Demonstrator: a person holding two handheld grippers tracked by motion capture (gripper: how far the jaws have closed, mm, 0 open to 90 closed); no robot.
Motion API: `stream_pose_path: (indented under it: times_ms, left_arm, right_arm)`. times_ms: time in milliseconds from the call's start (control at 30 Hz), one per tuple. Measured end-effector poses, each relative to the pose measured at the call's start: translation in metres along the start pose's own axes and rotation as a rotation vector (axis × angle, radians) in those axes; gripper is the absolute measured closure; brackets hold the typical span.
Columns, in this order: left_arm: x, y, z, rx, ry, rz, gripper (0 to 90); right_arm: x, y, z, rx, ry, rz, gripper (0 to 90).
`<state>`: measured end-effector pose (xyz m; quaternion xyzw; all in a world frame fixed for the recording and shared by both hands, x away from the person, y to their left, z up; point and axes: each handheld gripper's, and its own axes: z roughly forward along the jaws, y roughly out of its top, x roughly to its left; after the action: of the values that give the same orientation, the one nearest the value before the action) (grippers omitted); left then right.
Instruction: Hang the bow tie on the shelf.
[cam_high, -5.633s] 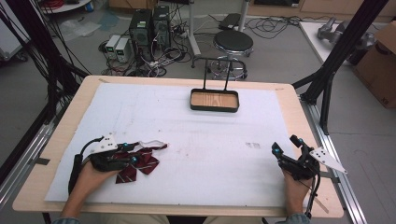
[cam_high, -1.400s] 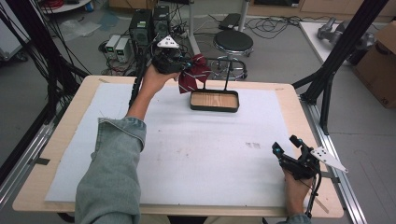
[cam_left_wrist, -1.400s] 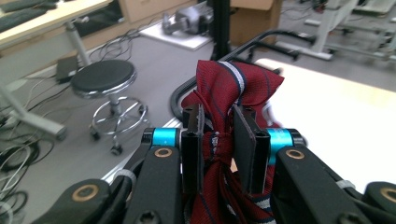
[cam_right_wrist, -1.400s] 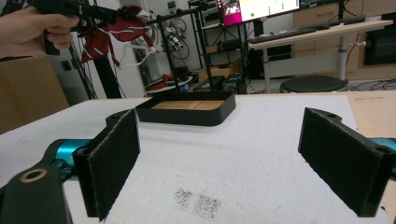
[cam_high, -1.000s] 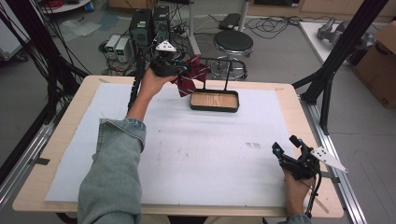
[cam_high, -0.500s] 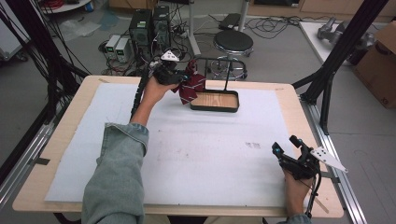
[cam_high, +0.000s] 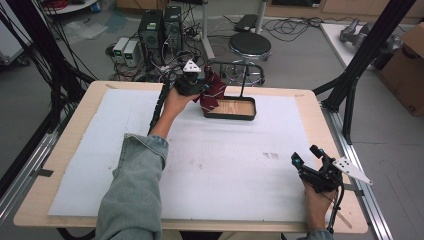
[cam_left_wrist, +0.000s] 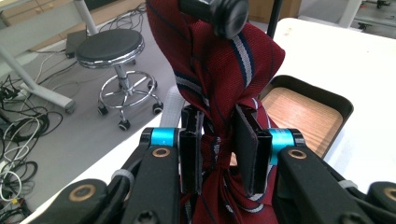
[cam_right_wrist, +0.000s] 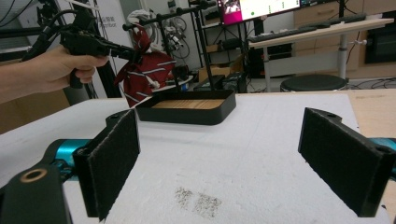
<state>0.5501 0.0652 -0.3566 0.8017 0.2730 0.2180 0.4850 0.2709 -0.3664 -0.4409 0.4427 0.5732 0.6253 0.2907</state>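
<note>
Red striped tie (cam_left_wrist: 219, 84) clamped between left tool (cam_left_wrist: 218, 140) jaws.

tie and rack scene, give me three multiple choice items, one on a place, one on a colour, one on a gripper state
1. Where does the tray sit?
A. far middle of the table
B. near left corner
C. on the stool

2. What colour is the tie mainly?
A. green
B. dark red with stripes
C. plain yellow

3. How is the right gripper?
A. shut on the tie
B. shut on the tray
C. open, holding nothing

Answers:
1 A, the high view shows it at the table's far edge.
2 B, the left gripper view shows red cloth with white and navy stripes.
3 C, its jaws stand wide apart above the white mat; the left gripper clamps the tie.
</note>
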Motion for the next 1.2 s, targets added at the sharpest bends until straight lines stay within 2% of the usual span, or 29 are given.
stream_pose_path:
  times_ms: [167,200,333,700,967,1033,1200]
  left_arm:
    - [-0.001,-0.002,0.003,0.005,-0.007,0.006,69.1]
    - [-0.001,-0.003,0.003,0.003,-0.003,-0.007,67.9]
    - [0.0,-0.004,0.002,0.002,-0.001,-0.01,64.5]
    - [0.006,-0.006,-0.008,-0.008,0.009,-0.03,52.6]
    - [0.01,-0.005,-0.023,-0.031,0.018,-0.04,46.0]
    - [0.01,-0.004,-0.028,-0.036,0.015,-0.052,44.9]
    - [0.01,-0.003,-0.048,-0.07,0.014,-0.046,43.1]
  right_arm:
    - [0.0,0.0,0.0,-0.001,0.001,-0.002,11.8]
    - [0.0,0.0,0.0,0.0,-0.001,0.0,11.8]
    - [0.0,0.0,0.0,0.001,0.0,0.002,11.8]
    - [0.0,0.0,0.0,-0.001,-0.002,-0.002,11.8]
    - [0.0,0.0,0.0,-0.003,-0.001,-0.002,11.8]
    - [0.0,0.0,0.0,-0.002,-0.004,0.0,11.8]
    - [-0.001,0.0,0.0,-0.007,0.0,0.005,11.8]
